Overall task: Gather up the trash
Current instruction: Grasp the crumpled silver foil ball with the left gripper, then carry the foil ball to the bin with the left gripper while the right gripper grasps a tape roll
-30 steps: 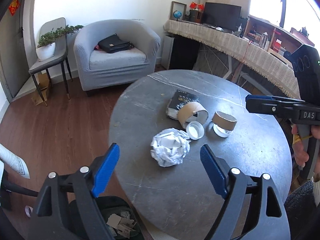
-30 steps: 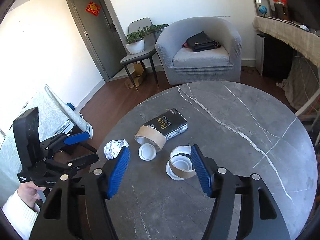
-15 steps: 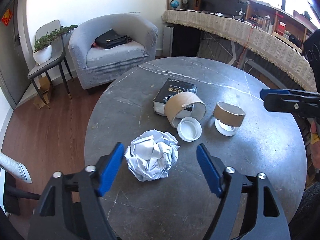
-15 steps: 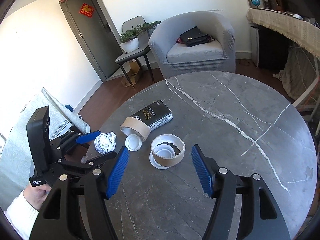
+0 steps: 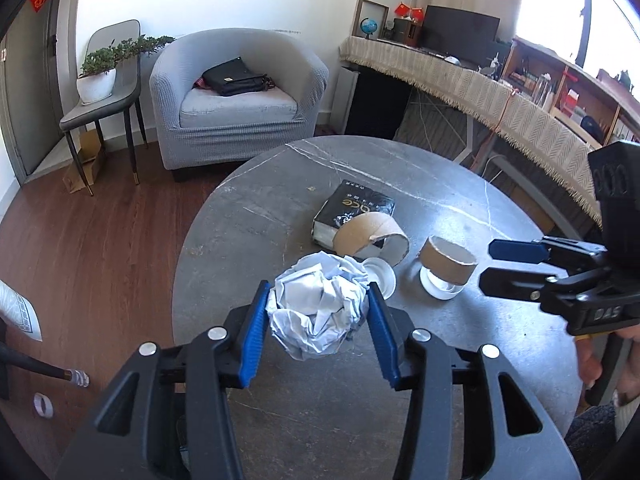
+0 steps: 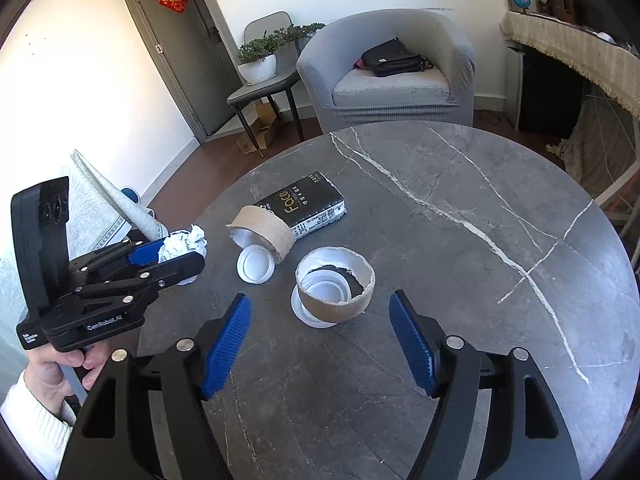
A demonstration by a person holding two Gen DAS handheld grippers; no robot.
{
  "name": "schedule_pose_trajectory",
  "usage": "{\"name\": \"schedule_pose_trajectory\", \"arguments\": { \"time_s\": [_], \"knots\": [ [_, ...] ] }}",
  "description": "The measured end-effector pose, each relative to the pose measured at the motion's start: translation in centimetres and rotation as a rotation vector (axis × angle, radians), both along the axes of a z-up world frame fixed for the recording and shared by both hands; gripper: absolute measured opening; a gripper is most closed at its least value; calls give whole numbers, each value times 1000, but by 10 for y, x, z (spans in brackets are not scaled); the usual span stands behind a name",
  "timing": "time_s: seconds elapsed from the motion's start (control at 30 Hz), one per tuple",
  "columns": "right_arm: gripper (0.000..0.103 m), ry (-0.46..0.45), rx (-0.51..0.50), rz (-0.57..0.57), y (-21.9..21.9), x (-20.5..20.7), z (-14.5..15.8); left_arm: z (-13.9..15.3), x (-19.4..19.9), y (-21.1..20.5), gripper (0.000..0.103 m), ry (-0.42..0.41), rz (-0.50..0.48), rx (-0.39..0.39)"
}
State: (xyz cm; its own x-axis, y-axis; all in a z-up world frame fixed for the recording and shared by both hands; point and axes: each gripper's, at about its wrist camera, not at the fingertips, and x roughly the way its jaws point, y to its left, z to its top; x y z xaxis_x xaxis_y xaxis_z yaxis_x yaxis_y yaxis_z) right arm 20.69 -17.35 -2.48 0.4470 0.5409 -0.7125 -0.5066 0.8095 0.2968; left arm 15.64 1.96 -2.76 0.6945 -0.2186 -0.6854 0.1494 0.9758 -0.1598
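A crumpled white paper ball lies near the edge of the round grey table. My left gripper straddles it, jaws closing, and both blue pads touch the paper's sides. The right wrist view shows the paper ball between the left gripper's fingers. A short cardboard ring stands on a white lid, just ahead of my right gripper. Its jaws are opening and nothing is between them. A second, torn cardboard ring leans beside a loose white lid.
A black tissue pack lies behind the rings. Beyond the table stand a grey armchair with a black bag and a chair holding a potted plant. A cloth-covered counter runs along the right. A person's hand holds the left gripper.
The left gripper came forward over the paper ball and its jaws narrowed onto it. The right gripper sank closer to the short cardboard ring, its jaws a little wider.
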Motion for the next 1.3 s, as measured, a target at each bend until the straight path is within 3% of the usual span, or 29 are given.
{"name": "schedule_pose_trajectory", "arguments": {
  "time_s": [0.3,0.53,0.73,0.8,1.1,1.3],
  "knots": [
    [75,2,-41,-19,13,6,-6,5,-10,-2,50,-16,-6,-45],
    [75,9,-62,-50,20,11,-11,8,-14,6,50,-20,-2,-36],
    [63,10,-81,-70,26,16,-12,11,-20,15,50,-30,8,-34],
    [50,11,-103,-79,28,17,-13,11,-24,19,50,-35,10,-33],
    [49,-31,-82,-96,35,17,3,12,-35,41,50,-37,53,-34],
    [49,-113,-84,-73,55,4,29,14,-44,61,50,-38,89,-32]
  ]
}}
